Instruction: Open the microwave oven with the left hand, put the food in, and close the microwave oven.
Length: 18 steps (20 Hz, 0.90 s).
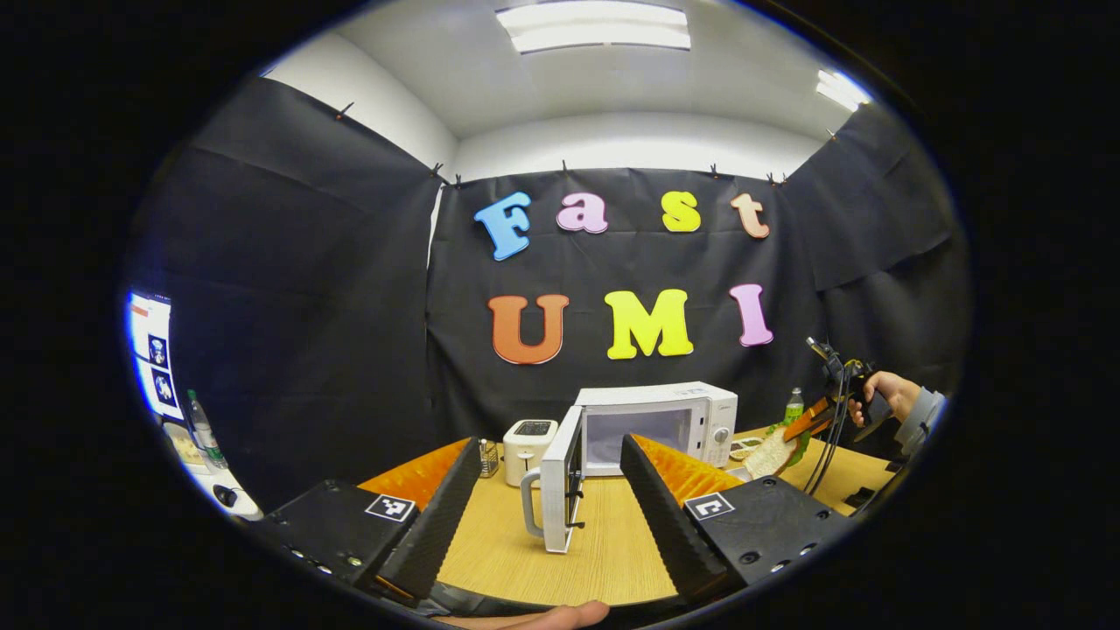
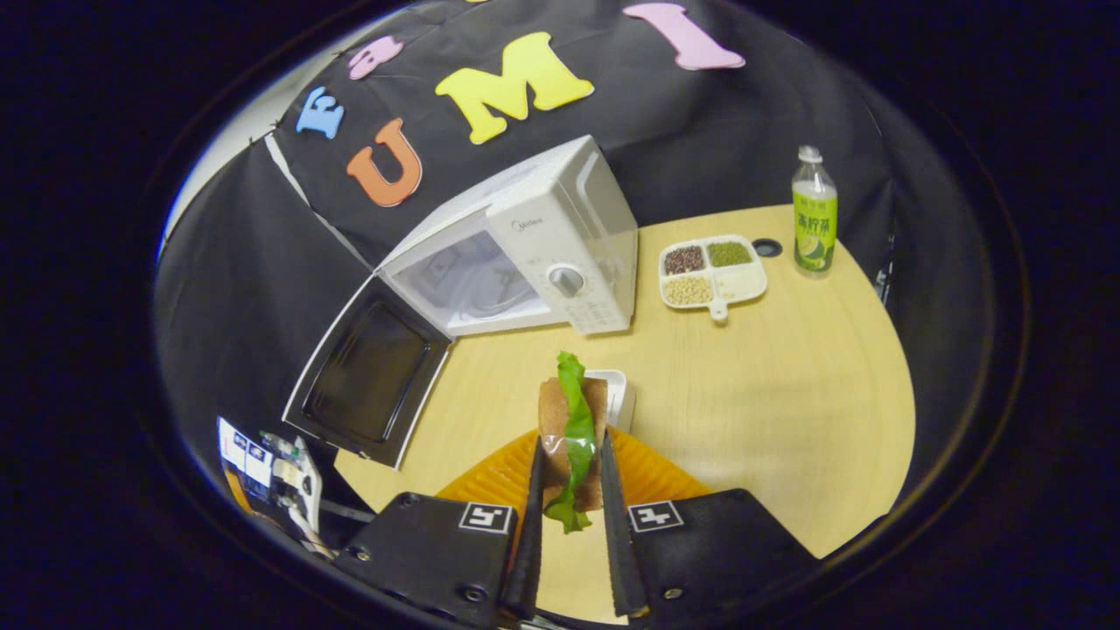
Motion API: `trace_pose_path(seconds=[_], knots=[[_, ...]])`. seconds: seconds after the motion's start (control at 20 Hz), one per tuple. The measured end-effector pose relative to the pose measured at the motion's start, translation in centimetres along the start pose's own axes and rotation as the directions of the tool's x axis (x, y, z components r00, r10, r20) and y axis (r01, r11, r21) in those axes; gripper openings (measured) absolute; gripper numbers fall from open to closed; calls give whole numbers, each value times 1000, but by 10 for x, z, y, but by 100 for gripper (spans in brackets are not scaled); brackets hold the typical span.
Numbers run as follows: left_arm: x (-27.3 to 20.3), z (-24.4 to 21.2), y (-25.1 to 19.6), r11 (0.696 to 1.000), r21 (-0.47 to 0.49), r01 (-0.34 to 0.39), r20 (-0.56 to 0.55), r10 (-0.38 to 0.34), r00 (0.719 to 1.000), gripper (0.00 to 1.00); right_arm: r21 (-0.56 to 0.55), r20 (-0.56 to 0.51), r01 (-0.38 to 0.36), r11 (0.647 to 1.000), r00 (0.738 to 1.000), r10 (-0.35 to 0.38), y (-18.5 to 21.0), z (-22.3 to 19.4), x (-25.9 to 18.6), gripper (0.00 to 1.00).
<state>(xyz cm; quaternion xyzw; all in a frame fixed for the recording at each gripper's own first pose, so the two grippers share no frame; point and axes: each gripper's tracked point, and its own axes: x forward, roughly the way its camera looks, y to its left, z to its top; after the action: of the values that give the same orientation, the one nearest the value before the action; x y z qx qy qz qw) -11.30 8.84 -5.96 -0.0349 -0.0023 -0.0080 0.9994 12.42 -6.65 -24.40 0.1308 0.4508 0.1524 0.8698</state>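
Left gripper view: the left gripper (image 1: 542, 503) has its jaws spread wide and empty, hovering over the surface (image 1: 604, 551). The microwave oven (image 1: 656, 424) stands at twelve o'clock, and its door (image 1: 560, 481), swung out toward the camera and seen edge-on, sits right between the fingers with the handle (image 1: 528, 503) facing nine o'clock. At about three o'clock a hand (image 1: 888, 395) holds the right gripper (image 1: 809, 423), which carries the sandwich (image 1: 774, 451) off the microwave's right side.

Right gripper view: the right gripper (image 2: 570, 516) is clamped on the sandwich (image 2: 573, 437), both fingers pressing its bread faces; its long axis runs straight ahead, lettuce sticking out at both ends. The open cavity (image 2: 464, 284) lies at about eleven o'clock from the jaws, well apart, with the door (image 2: 367, 376) hanging open at ten o'clock. A small white dish (image 2: 617, 394) sits just behind the sandwich; a divided tray (image 2: 713, 271) and a bottle (image 2: 814, 214) lie at one o'clock.

The right hand is the nearer one for loading, I judge: it must swing left and forward so the sandwich enters the cavity end first.
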Motion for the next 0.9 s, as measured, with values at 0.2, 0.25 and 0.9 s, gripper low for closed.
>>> trace_pose_path(seconds=[0.2, 0.25, 0.9], knots=[[-2, -4, 13, 1000, -30, -3, -15, 3, 1000, 96, -156, 84, 99, 983, 993, -86, 22, 7, -21, 35], [-1, -6, 16, 1000, -27, -7, -22, 7, 1000, 95, -191, 102, 121, 974, 989, -102, 27, 7, -23, 35], [10, -40, 6, 999, 4, 32, -97, -31, 995, 95, -550, 203, 197, 812, 974, -99, 138, -11, 40, 35]])
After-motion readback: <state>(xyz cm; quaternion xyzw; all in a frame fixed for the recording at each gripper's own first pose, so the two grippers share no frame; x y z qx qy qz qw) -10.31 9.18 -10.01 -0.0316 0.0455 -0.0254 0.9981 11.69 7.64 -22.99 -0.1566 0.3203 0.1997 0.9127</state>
